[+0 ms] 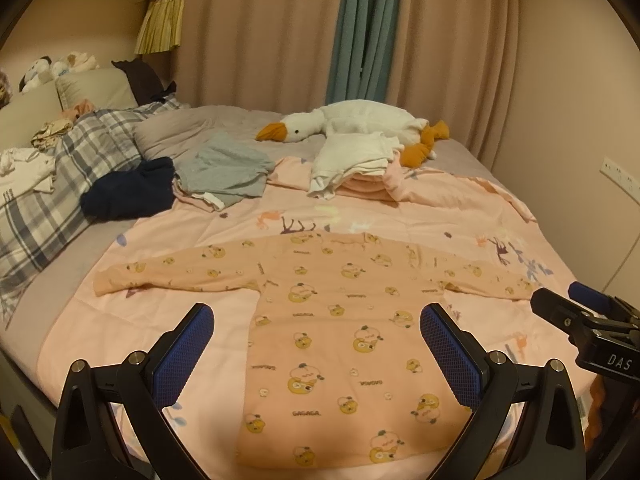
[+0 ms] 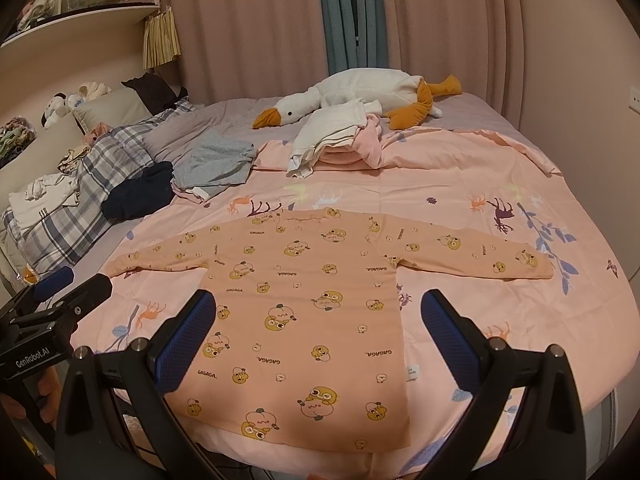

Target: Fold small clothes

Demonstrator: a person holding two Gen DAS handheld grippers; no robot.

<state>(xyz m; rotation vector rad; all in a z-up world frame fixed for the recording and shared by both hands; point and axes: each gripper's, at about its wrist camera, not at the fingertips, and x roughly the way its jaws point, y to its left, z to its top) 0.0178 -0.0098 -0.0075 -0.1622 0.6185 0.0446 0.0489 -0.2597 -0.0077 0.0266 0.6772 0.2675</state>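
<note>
A small peach long-sleeved top [image 1: 332, 320] printed with yellow cartoon faces lies flat on the pink bedspread [image 1: 120, 320], both sleeves spread out, hem toward me. It also shows in the right wrist view [image 2: 304, 304]. My left gripper [image 1: 316, 336] is open and empty, held above the top's lower body. My right gripper [image 2: 318, 326] is open and empty, held above the same area. The right gripper shows at the right edge of the left wrist view [image 1: 576, 304]; the left gripper shows at the left edge of the right wrist view [image 2: 72, 284].
A white plush goose [image 1: 360, 124] lies at the far side of the bed. A stack of folded white and pink clothes [image 1: 356, 168], a grey garment [image 1: 224, 172] and a dark navy garment [image 1: 128, 192] lie beyond the top. Plaid bedding [image 1: 60, 184] is at the left.
</note>
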